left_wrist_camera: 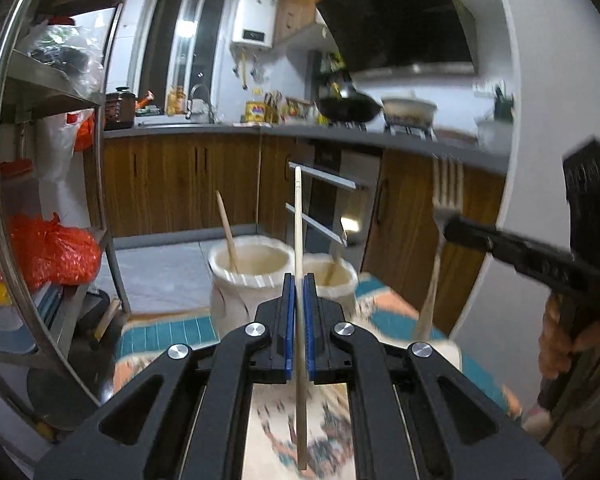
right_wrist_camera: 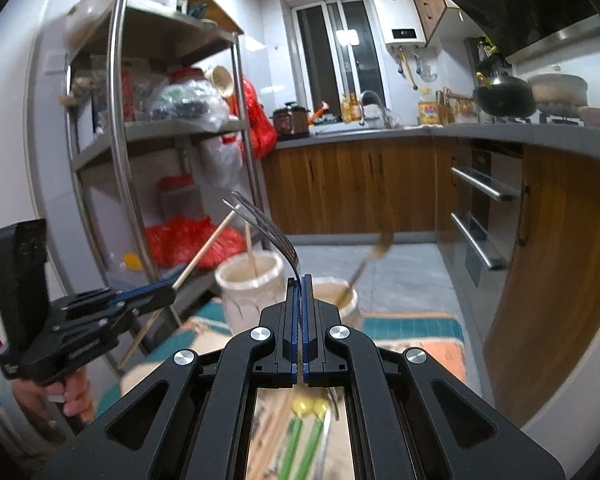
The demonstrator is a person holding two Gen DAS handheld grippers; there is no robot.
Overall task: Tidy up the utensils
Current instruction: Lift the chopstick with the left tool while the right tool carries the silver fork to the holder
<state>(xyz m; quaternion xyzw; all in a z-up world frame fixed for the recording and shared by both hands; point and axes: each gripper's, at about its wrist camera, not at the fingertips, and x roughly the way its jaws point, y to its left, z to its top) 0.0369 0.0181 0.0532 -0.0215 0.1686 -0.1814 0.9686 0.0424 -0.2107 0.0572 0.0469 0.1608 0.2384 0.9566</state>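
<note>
Both tools are lifted off the patterned cloth (left_wrist_camera: 160, 334) w/ one utensil each, prob. so each can drop into its own holder. Left gripper (left_wrist_camera: 299, 280) is clamped on a wooden chopstick (left_wrist_camera: 298, 220), which runs upright btwn the blue pads, tip above the bigger cup (left_wrist_camera: 252, 266), where another stick already stands. Right gripper (right_wrist_camera: 300, 282) pinches a fork (right_wrist_camera: 268, 228) by the neck, tines up, near the smaller cup (right_wrist_camera: 336, 294).

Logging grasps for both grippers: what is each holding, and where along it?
Left gripper clamps a pale wooden chopstick around mid-length. Right gripper clamps a metal fork on its handle below the tines.
</note>
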